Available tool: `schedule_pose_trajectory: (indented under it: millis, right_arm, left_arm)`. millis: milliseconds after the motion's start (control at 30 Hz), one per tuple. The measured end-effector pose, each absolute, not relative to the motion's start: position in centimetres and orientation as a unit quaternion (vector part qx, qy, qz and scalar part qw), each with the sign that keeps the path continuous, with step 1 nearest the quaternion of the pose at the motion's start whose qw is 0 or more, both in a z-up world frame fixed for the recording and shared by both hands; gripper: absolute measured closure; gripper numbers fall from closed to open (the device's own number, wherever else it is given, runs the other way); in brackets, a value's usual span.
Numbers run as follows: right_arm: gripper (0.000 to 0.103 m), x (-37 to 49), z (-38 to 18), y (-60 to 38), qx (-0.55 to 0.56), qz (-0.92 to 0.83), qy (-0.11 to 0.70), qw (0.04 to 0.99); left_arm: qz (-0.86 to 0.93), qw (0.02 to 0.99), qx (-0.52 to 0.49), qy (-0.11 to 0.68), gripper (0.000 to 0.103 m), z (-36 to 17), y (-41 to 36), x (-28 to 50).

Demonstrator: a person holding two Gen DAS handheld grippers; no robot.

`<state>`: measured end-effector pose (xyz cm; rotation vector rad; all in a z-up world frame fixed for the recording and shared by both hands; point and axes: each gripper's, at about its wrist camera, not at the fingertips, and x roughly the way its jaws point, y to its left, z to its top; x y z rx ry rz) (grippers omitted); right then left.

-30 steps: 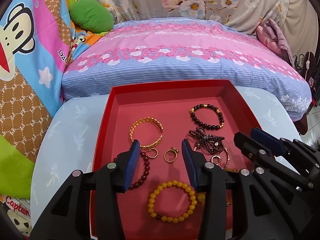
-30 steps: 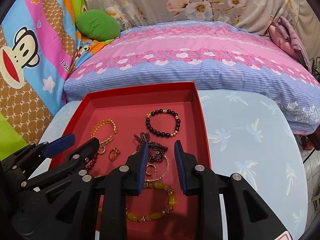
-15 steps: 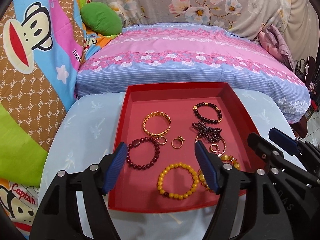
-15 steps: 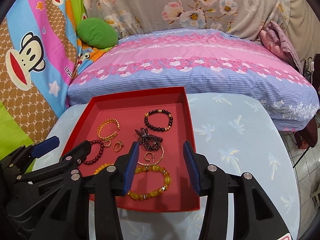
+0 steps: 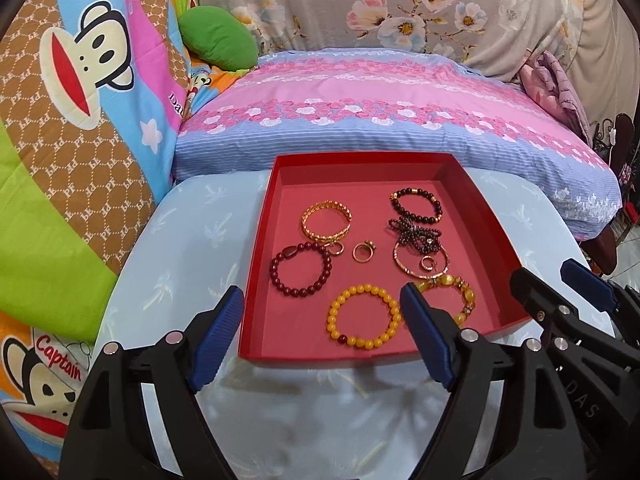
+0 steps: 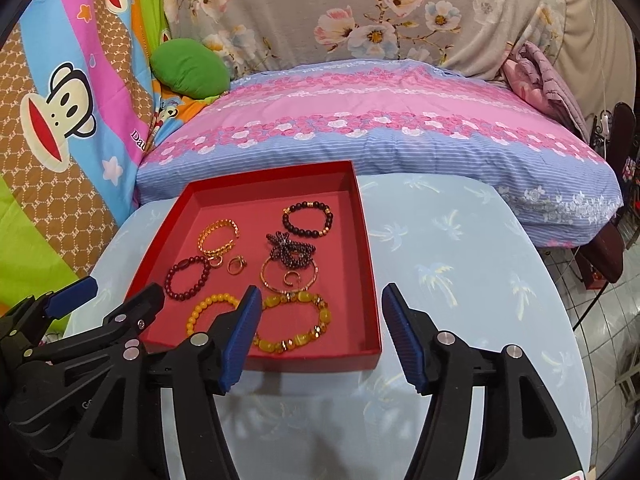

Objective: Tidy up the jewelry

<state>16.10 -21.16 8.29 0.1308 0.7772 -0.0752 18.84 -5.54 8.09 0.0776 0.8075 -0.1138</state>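
Observation:
A red tray (image 5: 260,280) (image 6: 370,280) on a pale blue table holds several pieces of jewelry. In it lie a gold bangle (image 5: 326,222), a dark red bead bracelet (image 5: 301,274), a yellow bead bracelet (image 5: 363,322), a gold ring (image 5: 363,252), a black bead bracelet (image 5: 416,205), a dark bead cluster (image 5: 416,236) on a thin gold hoop, and an amber bracelet (image 6: 294,322). My left gripper (image 5: 322,332) is open and empty, held back over the tray's near edge. My right gripper (image 6: 320,334) is open and empty, near the tray's front right corner.
The pale blue table (image 6: 460,264) has a palm print and extends right of the tray. A bed with a pink and blue cover (image 5: 380,120) lies behind it. A monkey-print blanket (image 5: 72,100) and a green cushion (image 5: 218,38) are at the left.
Both grippers have pulled back and up from the tray and opened wider. The jewelry has not moved.

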Motion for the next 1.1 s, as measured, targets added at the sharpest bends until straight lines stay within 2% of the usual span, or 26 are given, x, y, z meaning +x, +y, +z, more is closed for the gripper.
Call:
schedule_pose_trajectory:
  millis: [167, 300, 567, 667, 1100]
  right_arm:
    - [0.040, 14.8, 7.8, -21.1, 0.063, -0.044, 0.384, 0.920]
    - [0.031, 13.8, 7.8, -21.0, 0.056, -0.051, 0.382, 0.921]
    - [0.019, 12.1, 7.8, -20.9, 0.036, -0.064, 0.374, 0.925]
    - [0.019, 11.8, 7.6, -20.8, 0.034, -0.063, 0.375, 0.924]
    - [0.017, 11.6, 6.0, -20.9, 0.044, -0.060, 0.399, 0.914]
  left_arm:
    - [-0.052, 0.914, 0.035, 0.400, 0.025, 7.5, -5.4, 17.7]
    - [-0.050, 0.914, 0.027, 0.403, 0.024, 7.3, -5.0, 16.8]
    - [-0.040, 0.914, 0.026, 0.402, 0.018, 6.8, -4.4, 15.7]
    - [-0.037, 0.913, 0.027, 0.405, 0.014, 6.4, -4.2, 15.4]
    - [-0.034, 0.909, 0.030, 0.415, 0.013, 5.2, -3.9, 15.1]
